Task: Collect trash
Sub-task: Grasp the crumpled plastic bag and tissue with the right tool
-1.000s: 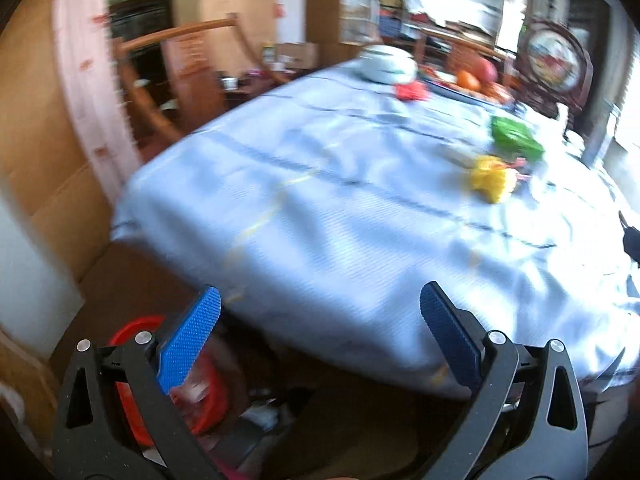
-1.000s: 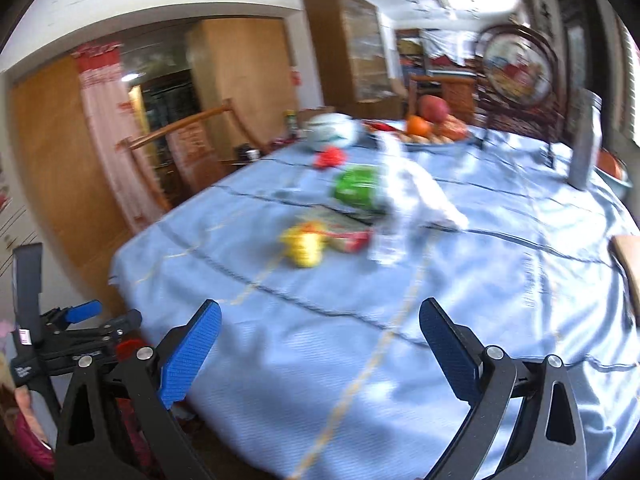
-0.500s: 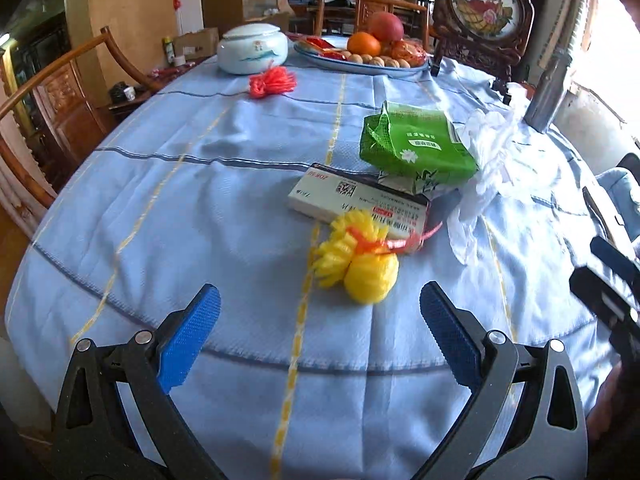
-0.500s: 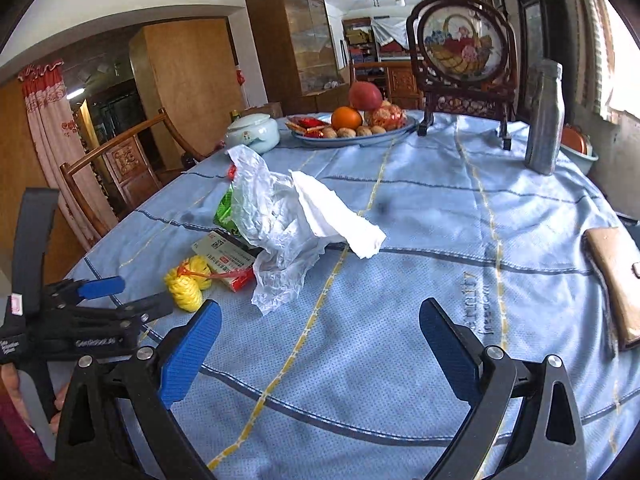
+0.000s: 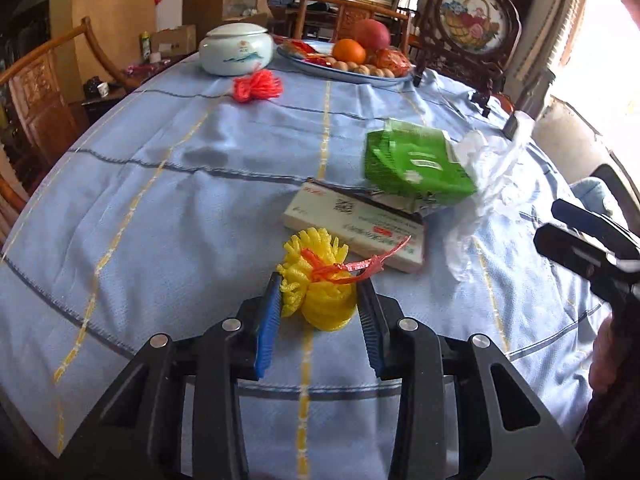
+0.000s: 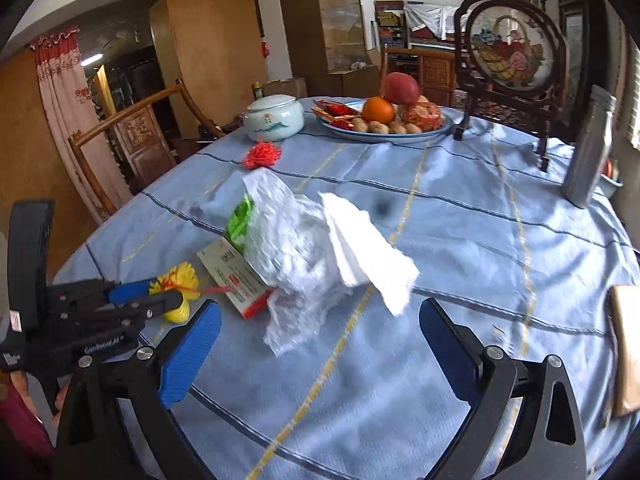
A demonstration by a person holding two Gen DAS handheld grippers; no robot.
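- Since the earlier frames, the left view has been swung off the table edge onto the trash pile, and the left tongs have just been closing, with the yellow mesh net caught between the blue pads.
- The net is now pinched on both sides by those pads, low in the centre of the left wrist frame; a red tie is wrapped round it and sticks out to the right.
- Just above and right of the net, a white carton is seen lying flat on the blue tablecloth, with a green packet resting on its far end.
- A crumpled white plastic bag and a folded white tissue are piled in the middle of the right wrist frame, the green packet partly covered by the bag.
- The right tongs are held wide open at the bottom of that frame, nothing gripped, the bag's lower edge just above the gap.
- A red mesh ball is left further up the table, near a white lidded jar and a fruit plate.
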